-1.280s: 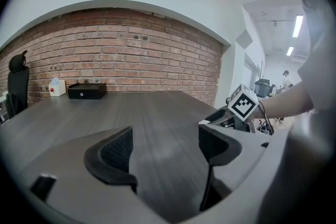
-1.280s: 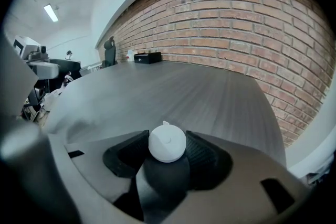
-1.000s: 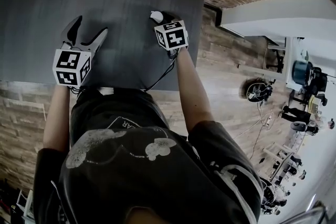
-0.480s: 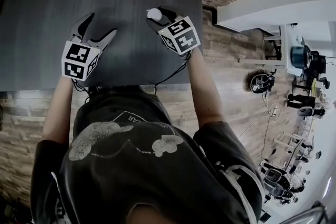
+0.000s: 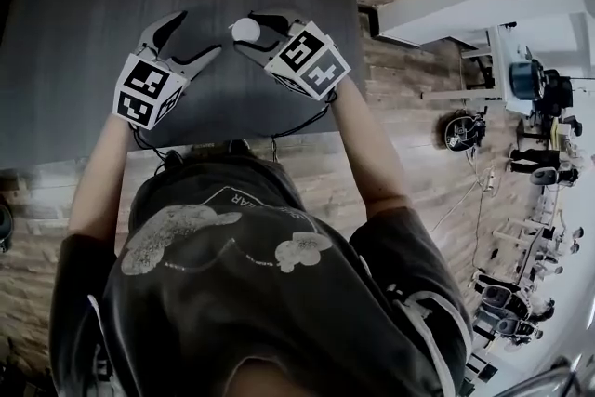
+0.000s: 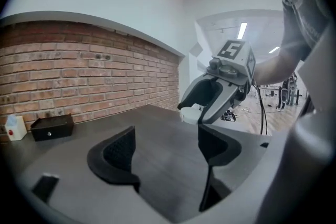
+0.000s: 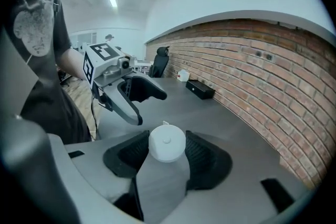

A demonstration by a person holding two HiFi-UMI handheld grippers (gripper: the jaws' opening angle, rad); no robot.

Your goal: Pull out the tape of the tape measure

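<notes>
A small round white tape measure (image 7: 167, 144) sits between the pads of my right gripper (image 7: 167, 150), which is shut on it and holds it above the dark table. A short white tab sticks out at its top edge. From the head view the tape measure (image 5: 245, 30) shows at the tip of the right gripper (image 5: 251, 28), close to the left one. My left gripper (image 5: 189, 37) is open and holds nothing. In the left gripper view the open jaws (image 6: 164, 148) point toward the right gripper and the tape measure (image 6: 191, 113) just beyond them.
The dark table (image 5: 84, 33) runs to a brick wall. A black box (image 6: 51, 127) and a small white bottle (image 6: 14, 127) stand at the table's far edge by the wall. A cable (image 5: 297, 125) hangs off the table's near edge. Office clutter fills the floor at right.
My right gripper has lifted the tape measure and carried it left toward the left gripper, rolling as it went. The left gripper has risen a little and tilted.
</notes>
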